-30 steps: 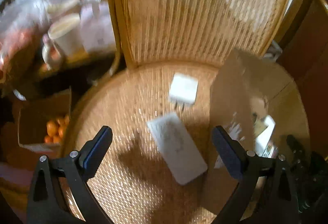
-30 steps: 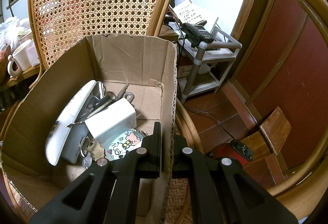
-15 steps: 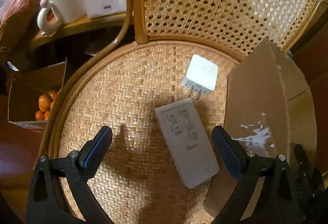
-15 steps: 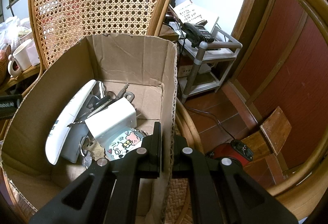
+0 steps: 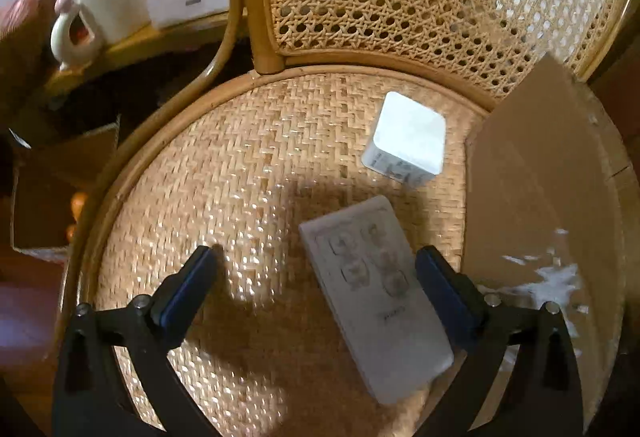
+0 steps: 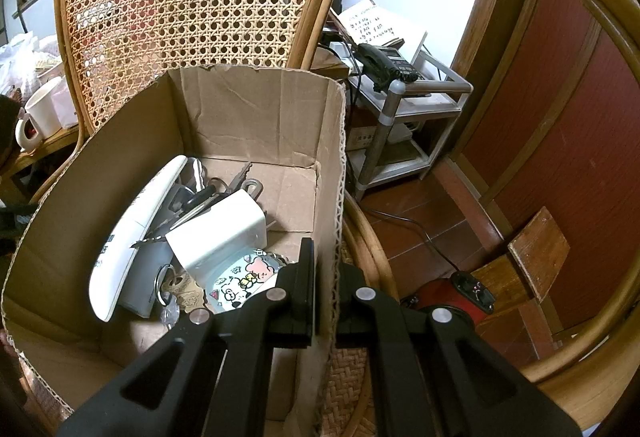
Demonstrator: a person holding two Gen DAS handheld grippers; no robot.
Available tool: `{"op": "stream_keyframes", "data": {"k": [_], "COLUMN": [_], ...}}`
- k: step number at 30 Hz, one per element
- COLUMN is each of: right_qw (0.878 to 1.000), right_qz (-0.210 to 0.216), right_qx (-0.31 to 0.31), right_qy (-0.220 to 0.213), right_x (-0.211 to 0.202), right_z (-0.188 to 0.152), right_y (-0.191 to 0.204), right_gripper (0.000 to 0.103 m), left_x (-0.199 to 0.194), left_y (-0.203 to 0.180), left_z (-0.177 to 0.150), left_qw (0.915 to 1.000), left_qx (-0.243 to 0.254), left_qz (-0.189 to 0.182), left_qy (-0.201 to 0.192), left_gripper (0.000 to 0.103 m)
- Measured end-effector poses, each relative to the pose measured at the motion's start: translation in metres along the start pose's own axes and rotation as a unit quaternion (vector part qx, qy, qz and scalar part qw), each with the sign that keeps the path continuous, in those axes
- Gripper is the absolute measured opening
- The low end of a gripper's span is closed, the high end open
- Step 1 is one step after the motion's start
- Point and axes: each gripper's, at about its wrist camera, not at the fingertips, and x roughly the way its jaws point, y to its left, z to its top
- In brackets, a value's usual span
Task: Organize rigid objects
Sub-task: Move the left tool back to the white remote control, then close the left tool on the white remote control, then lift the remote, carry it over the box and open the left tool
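Observation:
A white remote control (image 5: 376, 297) lies on the woven chair seat (image 5: 240, 177), with a white charger cube (image 5: 406, 139) just beyond it. My left gripper (image 5: 316, 277) is open above the seat, its right finger beside the remote. The cardboard box (image 5: 540, 197) stands at the seat's right. My right gripper (image 6: 324, 297) is shut on the box's right wall (image 6: 330, 173). Inside the box lie a long white remote (image 6: 132, 237), a white adapter (image 6: 220, 233), keys (image 6: 240, 177) and a cartoon-print disc (image 6: 240, 277).
A white mug (image 5: 104, 13) and bags stand on a side table at the left. A carton with oranges (image 5: 52, 205) sits on the floor at left. A metal cart with a telephone (image 6: 386, 63) stands right of the chair, on a tiled floor.
My left gripper has moved down and closer to the seat, so the remote now lies near its right finger. The right gripper has kept still on the box wall.

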Motion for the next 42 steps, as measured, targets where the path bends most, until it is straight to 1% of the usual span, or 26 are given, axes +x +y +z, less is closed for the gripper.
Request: {"op": "stream_keyframes", "data": {"k": [4,10,12,13,15,18,20,23,27,29,30,31,32,33,35,38,42], "right_qw": [1.000,1.000,1.000,1.000,1.000,1.000,1.000,1.000,1.000,1.000,1.000,1.000,1.000,1.000,1.000,1.000,1.000], "right_qz": [0.000,0.000,0.000,0.000,0.000,-0.001,-0.001,-0.001,-0.001,-0.001,-0.001,-0.002,-0.002,-0.002,-0.002,-0.002,-0.001], "right_qx": [0.000,0.001,0.001,0.002,0.002,0.001,0.000,0.000,0.000,-0.001,0.000,-0.001,-0.002,-0.001,-0.002,-0.002,-0.001], "right_qy": [0.000,0.000,0.000,0.000,0.001,0.000,0.000,0.001,0.000,0.000,0.000,0.000,0.000,0.000,0.000,0.000,0.001], "right_x": [0.000,-0.001,-0.001,-0.001,-0.001,-0.002,-0.003,-0.004,-0.003,-0.003,-0.003,-0.003,-0.003,-0.003,-0.003,-0.003,-0.003], "right_z": [0.000,0.000,0.000,0.000,0.000,0.000,0.000,0.000,0.001,0.001,0.001,0.001,0.001,0.001,0.001,0.001,0.001], "right_y": [-0.001,-0.002,-0.003,-0.003,-0.004,-0.004,-0.005,-0.004,-0.003,-0.003,-0.003,-0.003,-0.003,-0.003,-0.003,-0.003,-0.002], "right_gripper": [0.007,0.007,0.007,0.007,0.007,0.007,0.007,0.007,0.007,0.007,0.007,0.007,0.007,0.007,0.007,0.007,0.007], "left_x": [0.005,0.007,0.011,0.015,0.014,0.013,0.012,0.010,0.011,0.007,0.000,-0.004,-0.008,-0.010,-0.012,-0.014,-0.021], "left_y": [-0.001,-0.003,-0.006,-0.010,-0.013,-0.010,-0.008,-0.004,-0.003,-0.003,-0.003,-0.005,-0.008,-0.012,-0.013,-0.008,0.002], "left_z": [0.002,0.006,0.005,0.003,-0.001,-0.002,-0.004,-0.007,-0.011,-0.015,-0.018,-0.021,-0.025,-0.028,-0.032,-0.033,-0.032], "left_qw": [0.9999,0.9998,0.9991,0.9975,0.9963,0.9965,0.9961,0.9960,0.9955,0.9954,0.9952,0.9948,0.9943,0.9935,0.9932,0.9941,0.9922], "left_qx": [-0.008,-0.005,0.003,0.019,0.021,-0.004,-0.010,-0.001,0.022,0.042,0.059,0.071,0.085,0.095,0.101,0.096,0.105], "left_qz": [0.012,0.015,0.038,0.065,0.079,0.083,0.085,0.080,0.069,0.061,0.056,0.051,0.045,0.046,0.044,0.037,0.067], "left_qy": [-0.006,-0.010,-0.017,-0.020,-0.026,0.005,0.021,0.038,0.060,0.060,0.055,0.052,0.047,0.042,0.037,0.035,0.007], "left_gripper": [0.102,0.103,0.103,0.103,0.103,0.103,0.103,0.103,0.103,0.096,0.084,0.065,0.054,0.049,0.048,0.048,0.047]}}
